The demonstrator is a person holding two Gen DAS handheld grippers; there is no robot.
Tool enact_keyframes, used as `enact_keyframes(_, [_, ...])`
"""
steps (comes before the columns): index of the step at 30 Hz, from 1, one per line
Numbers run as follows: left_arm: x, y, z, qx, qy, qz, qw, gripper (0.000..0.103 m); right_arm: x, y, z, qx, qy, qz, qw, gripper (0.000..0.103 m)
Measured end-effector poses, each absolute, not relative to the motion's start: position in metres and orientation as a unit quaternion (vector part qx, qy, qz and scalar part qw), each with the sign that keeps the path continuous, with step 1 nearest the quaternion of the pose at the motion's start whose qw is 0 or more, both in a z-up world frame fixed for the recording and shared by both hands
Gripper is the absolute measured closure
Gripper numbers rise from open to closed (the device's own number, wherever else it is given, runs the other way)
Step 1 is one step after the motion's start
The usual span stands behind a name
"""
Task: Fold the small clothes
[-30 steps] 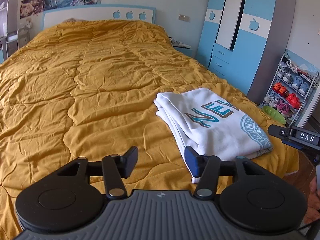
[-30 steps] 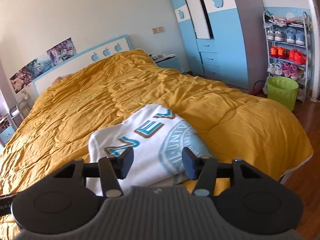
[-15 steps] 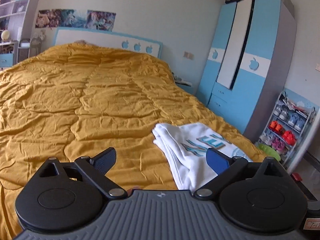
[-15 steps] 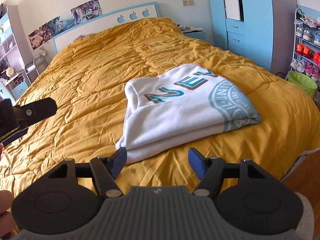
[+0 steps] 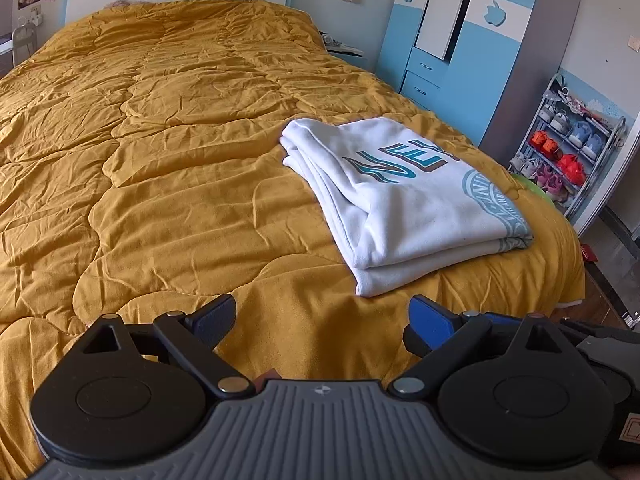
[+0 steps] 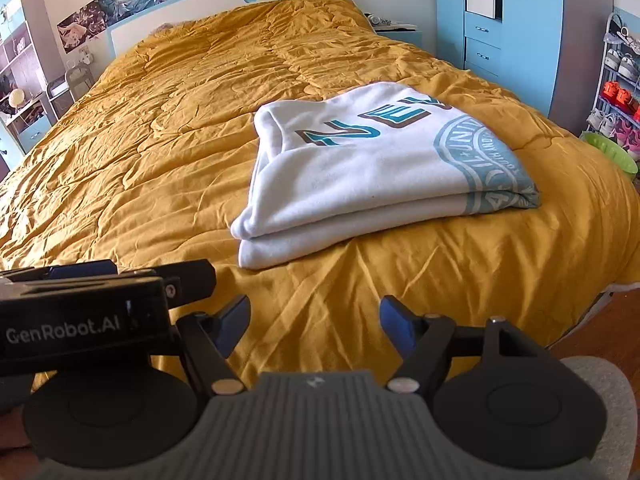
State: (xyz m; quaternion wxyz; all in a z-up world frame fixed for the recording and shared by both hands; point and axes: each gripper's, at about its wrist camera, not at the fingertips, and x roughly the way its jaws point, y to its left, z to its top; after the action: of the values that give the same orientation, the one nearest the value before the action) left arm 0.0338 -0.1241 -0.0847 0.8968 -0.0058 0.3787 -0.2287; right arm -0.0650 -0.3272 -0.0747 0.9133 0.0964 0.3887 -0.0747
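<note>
A white sweatshirt [image 5: 404,200] with teal letters and a round teal print lies folded in a flat stack near the foot of the bed; it also shows in the right wrist view [image 6: 372,168]. My left gripper [image 5: 324,320] is open and empty, held back above the quilt's near edge, short of the sweatshirt. My right gripper [image 6: 314,320] is open and empty, also short of the sweatshirt. The left gripper's body [image 6: 88,312] shows at the left of the right wrist view, close beside the right one.
A mustard quilt [image 5: 180,140] covers the whole bed. A blue and white wardrobe [image 5: 452,40] stands at the right. A shoe rack [image 5: 568,148] and a green bin [image 6: 612,152] stand by the bed's right corner. Wooden floor lies beyond the foot.
Both grippers have pulled back from the folded sweatshirt toward the foot of the bed and opened wider. The two grippers have come close together. The sweatshirt has not moved.
</note>
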Motion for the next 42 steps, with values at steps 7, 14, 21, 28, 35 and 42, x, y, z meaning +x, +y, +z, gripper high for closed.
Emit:
enact_keyframes(7, [0.033, -0.1256, -0.0849, -0.004, 0.38, -0.226, 0.897, 0.0, -0.0648, -0.3333, -0.0798, 0.112, 0.389, -0.071, 0.912, 0.036])
enact_keyframes(14, [0.0348, -0.1301, -0.0861, -0.002, 0.38, -0.224, 0.897, 0.0, -0.0648, -0.3361, -0.0817, 0.116, 0.39, -0.07, 0.911, 0.036])
enact_keyframes(21, [0.0349, -0.1301, -0.0866, -0.001, 0.38, -0.224, 0.898, 0.0, -0.066, -0.3351, -0.0827, 0.117, 0.389, -0.069, 0.911, 0.036])
enact_keyframes(28, [0.035, -0.1296, -0.0868, 0.0, 0.38, -0.224, 0.898, 0.0, -0.0661, -0.3342, -0.0831, 0.116, 0.389, -0.069, 0.911, 0.036])
enact_keyframes(35, [0.035, -0.1295, -0.087, -0.001, 0.38, -0.222, 0.898, 0.0, -0.0651, -0.3336, -0.0831, 0.114, 0.389, -0.069, 0.911, 0.036])
enact_keyframes(42, [0.0346, -0.1276, -0.0876, -0.004, 0.38, -0.22, 0.899, 0.0, -0.0646, -0.3334, -0.0831, 0.113, 0.39, -0.069, 0.911, 0.036])
